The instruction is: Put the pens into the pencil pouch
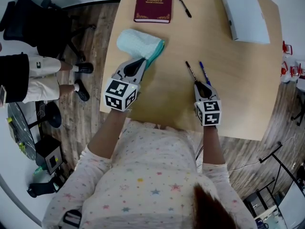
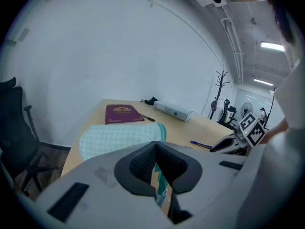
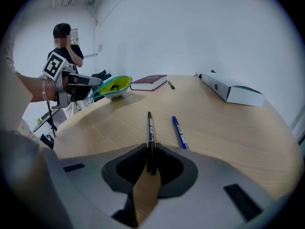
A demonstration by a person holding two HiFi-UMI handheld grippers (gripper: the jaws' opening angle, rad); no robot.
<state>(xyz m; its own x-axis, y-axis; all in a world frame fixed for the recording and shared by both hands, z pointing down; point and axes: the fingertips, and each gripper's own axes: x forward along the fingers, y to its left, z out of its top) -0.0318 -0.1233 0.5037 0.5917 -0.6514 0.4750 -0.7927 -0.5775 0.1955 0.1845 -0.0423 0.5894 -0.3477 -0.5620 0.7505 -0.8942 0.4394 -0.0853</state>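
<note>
The left gripper (image 1: 141,62) is pinching the edge of the teal pencil pouch (image 1: 136,43), jaws together. The right gripper (image 1: 201,84) is clamping the black pen (image 1: 190,70).

No legible text, even on the book (image 1: 152,4)

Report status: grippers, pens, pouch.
Left gripper shut on pale teal checked fabric pouch edge. Right gripper shut on slim black pen. Blue pen lies beside it on wooden table. Nothing between pen and pouch.
</note>
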